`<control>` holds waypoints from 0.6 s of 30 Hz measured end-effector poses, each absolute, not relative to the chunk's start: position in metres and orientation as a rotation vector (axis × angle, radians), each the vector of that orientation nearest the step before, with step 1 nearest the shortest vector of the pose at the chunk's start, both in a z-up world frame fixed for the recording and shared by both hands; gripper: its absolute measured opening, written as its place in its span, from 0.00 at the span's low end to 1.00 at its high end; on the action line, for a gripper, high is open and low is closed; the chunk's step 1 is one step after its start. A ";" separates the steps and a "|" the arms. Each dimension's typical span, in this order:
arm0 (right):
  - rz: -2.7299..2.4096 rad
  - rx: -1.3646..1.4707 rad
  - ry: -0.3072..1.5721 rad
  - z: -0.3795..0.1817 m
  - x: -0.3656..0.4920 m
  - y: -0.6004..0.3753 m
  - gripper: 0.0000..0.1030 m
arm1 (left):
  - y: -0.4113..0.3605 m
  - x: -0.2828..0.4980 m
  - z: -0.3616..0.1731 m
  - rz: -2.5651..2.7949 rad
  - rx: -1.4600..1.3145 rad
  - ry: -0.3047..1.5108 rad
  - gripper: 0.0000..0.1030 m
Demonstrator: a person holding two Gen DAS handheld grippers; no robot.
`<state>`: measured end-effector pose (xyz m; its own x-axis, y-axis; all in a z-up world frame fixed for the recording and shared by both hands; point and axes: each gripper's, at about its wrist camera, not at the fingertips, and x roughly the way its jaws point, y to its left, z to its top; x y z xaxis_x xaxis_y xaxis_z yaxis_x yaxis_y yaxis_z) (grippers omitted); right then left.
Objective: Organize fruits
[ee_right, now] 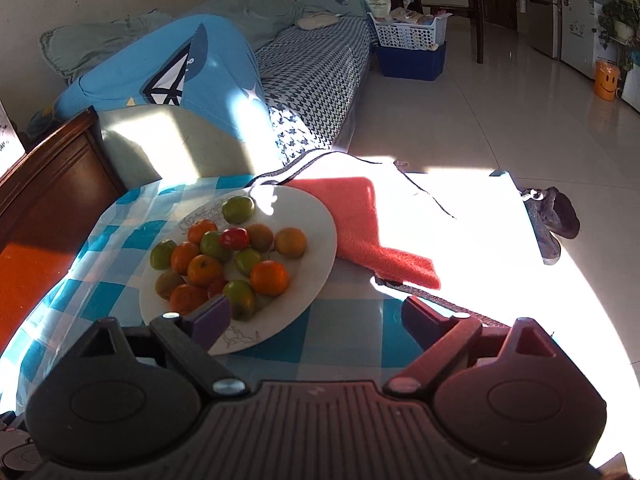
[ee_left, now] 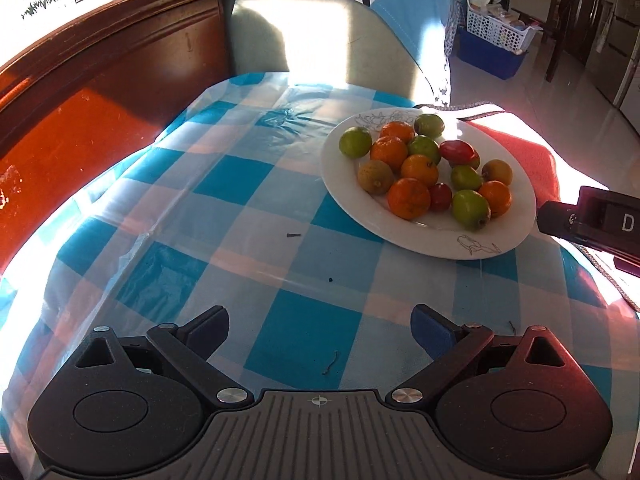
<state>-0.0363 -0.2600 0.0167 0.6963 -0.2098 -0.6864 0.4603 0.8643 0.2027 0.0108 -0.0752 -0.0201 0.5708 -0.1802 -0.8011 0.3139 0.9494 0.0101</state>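
Hard, low sunlight across both views, blowing out the far pale cushion [ee_left: 316,28] and the right part of the blue-and-white checked plastic tablecloth [ee_left: 248,184] to plain white, with glare streaks on its creases. Deep, sharp-edged shadows beside the lit patches, the dark red-brown wooden headboard [ee_left: 100,80] glowing orange at left and the glossy tiled floor [ee_right: 500,120] mirroring light at far right. Strong fisheye bending with black corners; focus crisp mid-frame, softer toward the rims.
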 end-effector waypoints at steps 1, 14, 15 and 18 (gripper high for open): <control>-0.391 0.362 0.718 0.016 -0.039 -0.258 0.91 | -0.075 0.009 -0.017 -0.295 0.160 0.910 0.96; -0.423 0.301 0.806 0.019 -0.047 -0.238 0.91 | -0.064 0.006 -0.001 -0.295 0.126 0.927 0.96; -0.421 0.295 0.810 0.019 -0.046 -0.238 0.92 | -0.064 0.007 -0.001 -0.297 0.127 0.936 0.96; -0.411 0.280 0.822 0.019 -0.043 -0.239 0.92 | -0.062 0.010 -0.001 -0.306 0.113 0.951 0.96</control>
<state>-0.0431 -0.2387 0.0189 0.6093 -0.2446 -0.7543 0.4571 0.8856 0.0822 0.0103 -0.0621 -0.0012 0.5417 -0.2077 -0.8145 0.3060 0.9512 -0.0391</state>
